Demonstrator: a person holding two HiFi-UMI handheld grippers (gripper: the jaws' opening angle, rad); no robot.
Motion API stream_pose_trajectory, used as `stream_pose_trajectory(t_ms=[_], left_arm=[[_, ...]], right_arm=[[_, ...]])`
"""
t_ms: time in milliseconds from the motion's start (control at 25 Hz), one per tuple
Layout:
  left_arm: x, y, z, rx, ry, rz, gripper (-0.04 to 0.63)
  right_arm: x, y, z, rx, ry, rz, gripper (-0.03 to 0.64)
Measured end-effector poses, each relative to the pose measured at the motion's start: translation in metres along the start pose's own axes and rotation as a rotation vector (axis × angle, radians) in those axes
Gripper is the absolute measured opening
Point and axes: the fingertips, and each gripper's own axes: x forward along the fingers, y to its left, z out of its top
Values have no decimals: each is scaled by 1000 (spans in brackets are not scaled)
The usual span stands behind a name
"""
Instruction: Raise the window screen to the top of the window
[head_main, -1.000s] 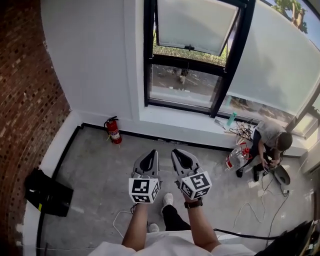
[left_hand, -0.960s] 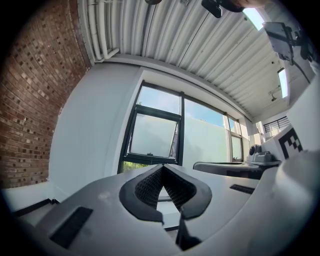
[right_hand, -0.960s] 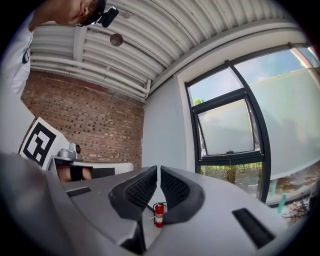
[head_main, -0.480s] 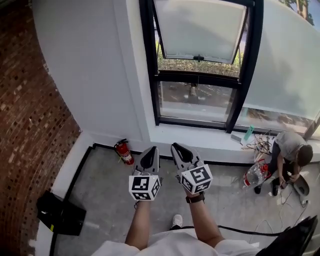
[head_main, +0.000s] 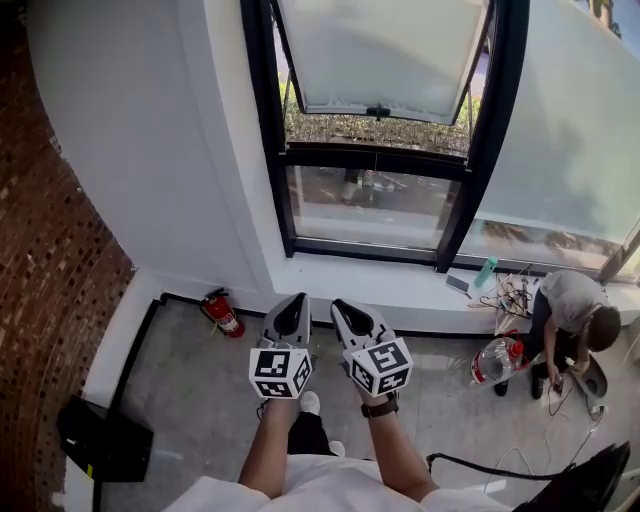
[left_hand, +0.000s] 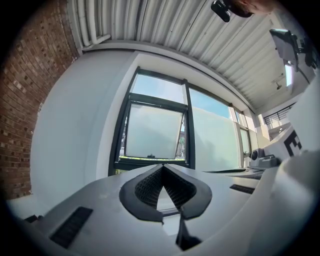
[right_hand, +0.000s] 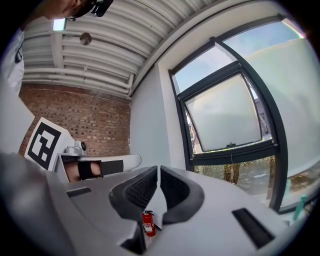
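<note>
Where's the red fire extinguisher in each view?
Head view: fire extinguisher lower left of centre, standing on the floor.
Left gripper view: not in it.
Right gripper view: fire extinguisher bottom centre, small.
Shared landmark: the tilted-open window pane, in all three.

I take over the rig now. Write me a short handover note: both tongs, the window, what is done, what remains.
Left tongs: shut, empty, short of the window.
Right tongs: shut, empty, beside the left.
Window screen: probably the pale panel in the upper frame, with a handle at its lower edge; nothing touches it.
Done: nothing yet.
Left: reach the handle, grip it, raise the screen to the top.
</note>
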Motion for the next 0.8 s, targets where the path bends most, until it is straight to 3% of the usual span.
stream_pose_trajectory(t_ms=[400,600,800], left_arm=[[140,20,-40,-17,51,-75,0],[229,29,-42,98,65,-114,0],[309,61,-33,34,38,-97,0]], right_arm=[[66,-126,-11,11,23,-108,23],[121,-186,-2,-17,64,-102,23],[185,-240,8,-37,90,-93,23]])
